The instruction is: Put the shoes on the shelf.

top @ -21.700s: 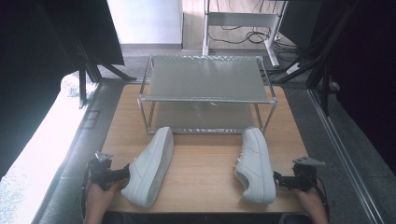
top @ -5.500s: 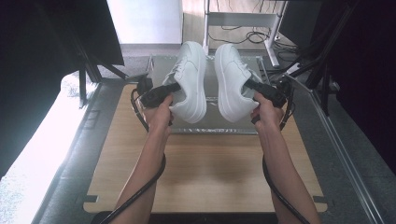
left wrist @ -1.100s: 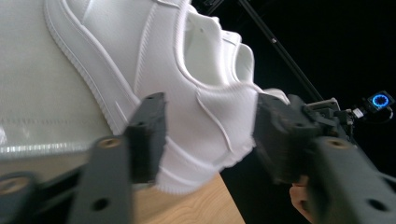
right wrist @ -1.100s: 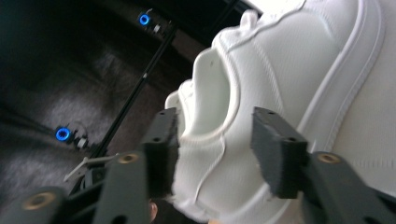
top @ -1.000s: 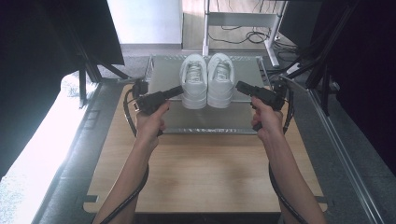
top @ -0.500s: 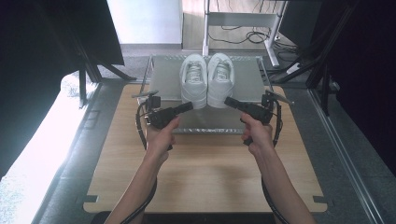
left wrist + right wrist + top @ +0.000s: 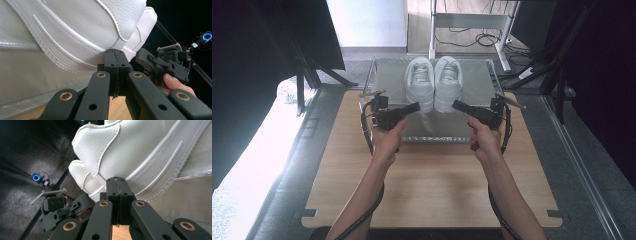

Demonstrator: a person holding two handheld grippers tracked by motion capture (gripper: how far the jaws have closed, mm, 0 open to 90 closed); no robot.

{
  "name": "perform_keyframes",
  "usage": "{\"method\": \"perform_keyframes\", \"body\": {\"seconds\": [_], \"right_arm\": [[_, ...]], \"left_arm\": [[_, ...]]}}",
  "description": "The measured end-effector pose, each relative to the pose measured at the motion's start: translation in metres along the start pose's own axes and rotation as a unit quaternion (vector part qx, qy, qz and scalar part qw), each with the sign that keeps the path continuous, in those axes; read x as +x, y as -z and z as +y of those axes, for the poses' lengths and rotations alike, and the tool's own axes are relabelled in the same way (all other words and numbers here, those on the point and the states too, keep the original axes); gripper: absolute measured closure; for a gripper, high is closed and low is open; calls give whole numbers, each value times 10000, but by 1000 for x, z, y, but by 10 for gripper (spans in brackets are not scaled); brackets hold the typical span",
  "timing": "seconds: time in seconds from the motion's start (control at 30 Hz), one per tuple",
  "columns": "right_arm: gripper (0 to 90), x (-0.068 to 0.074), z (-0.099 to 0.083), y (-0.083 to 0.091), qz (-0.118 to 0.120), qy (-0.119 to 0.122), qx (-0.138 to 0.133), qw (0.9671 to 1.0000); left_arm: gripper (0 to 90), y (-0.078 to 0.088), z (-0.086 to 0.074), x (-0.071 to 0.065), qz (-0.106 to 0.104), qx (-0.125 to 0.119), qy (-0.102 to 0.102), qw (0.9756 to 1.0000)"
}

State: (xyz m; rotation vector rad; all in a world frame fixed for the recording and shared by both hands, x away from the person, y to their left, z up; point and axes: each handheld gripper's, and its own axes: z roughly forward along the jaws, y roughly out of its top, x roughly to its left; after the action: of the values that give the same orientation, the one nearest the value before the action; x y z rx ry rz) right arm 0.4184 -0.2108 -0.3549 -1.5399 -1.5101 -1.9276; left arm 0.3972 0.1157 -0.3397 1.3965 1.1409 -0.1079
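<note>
The left gripper (image 7: 414,106) has its jaws pressed together with nothing between them, and so does the right gripper (image 7: 458,105); in each gripper view the two black pads meet along a thin seam. Both jaws have just been closing, on nothing. Each gripper points inward at the heels of the shoes, near them but apart.

The two shoes stand side by side, touching, on the top shelf of the rack (image 7: 476,80) at the far end of the table (image 7: 432,185). Their toes point away and their heels face the person. The left shoe (image 7: 420,82) and the right shoe (image 7: 447,81) look level and square to the shelf.

I judge the placing done: the pair is set and let go, and the table's near part is bare. What is left, at most, is to pull the hands back or nudge the pair straighter.

The shoes are white pebbled leather, with stitched overlays, a padded heel tab and a ribbed rubber sole edge. The rack is thin metal tube with a pale, faintly shiny mesh or sheet top. The table is light wood grain with rounded corners. The grippers are matte black plastic with brass-ringed pivots.
</note>
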Motion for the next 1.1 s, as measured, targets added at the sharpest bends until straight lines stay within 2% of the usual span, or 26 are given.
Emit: {"method": "perform_keyframes", "body": {"seconds": [0.13, 0.2, 0.47, 0.5, 0.53, 0.6, 0.63, 0.73, 0.9, 1.07, 1.1], "right_arm": [[900, -3, 4, 1, 38, -139, -5, 9999], [900, -2, 5, 0, -27, -20, 28, 10000], [900, -6, 0, 1, 37, -142, 67, 9999], [900, -6, 0, 1, 37, -142, 67, 9999], [900, -4, -1, -1, -79, -69, 185, 9998], [900, -5, -3, -3, -10, -122, 164, 9998], [900, -6, -2, -3, -31, -97, 174, 9998], [900, -7, -1, -3, 31, -143, 184, 9997], [900, -6, -1, -3, -43, -54, 156, 9999], [900, -7, -1, -2, 18, -64, 230, 9997], [900, -7, -1, -2, 18, -64, 230, 9997]], "left_arm": [[900, 0, 2, 1, -27, 15, -19, 10000], [900, 0, 0, 5, -134, 23, 61, 9999], [900, 1, -1, 6, -103, 113, -19, 9999], [900, 0, -1, 5, 143, 121, -83, 9998], [900, -1, -2, 7, 365, 77, -180, 9991], [900, -2, -2, 19, -3, -8, 86, 10000], [900, -2, -1, 16, 98, 20, -33, 9999], [900, -3, 1, 15, 131, 48, -5, 9999], [900, -3, 0, 18, -6, 32, 172, 9998], [878, -3, 1, 17, -24, 91, 203, 9997], [878, -2, 1, 16, -92, 92, 200, 9997]]}}
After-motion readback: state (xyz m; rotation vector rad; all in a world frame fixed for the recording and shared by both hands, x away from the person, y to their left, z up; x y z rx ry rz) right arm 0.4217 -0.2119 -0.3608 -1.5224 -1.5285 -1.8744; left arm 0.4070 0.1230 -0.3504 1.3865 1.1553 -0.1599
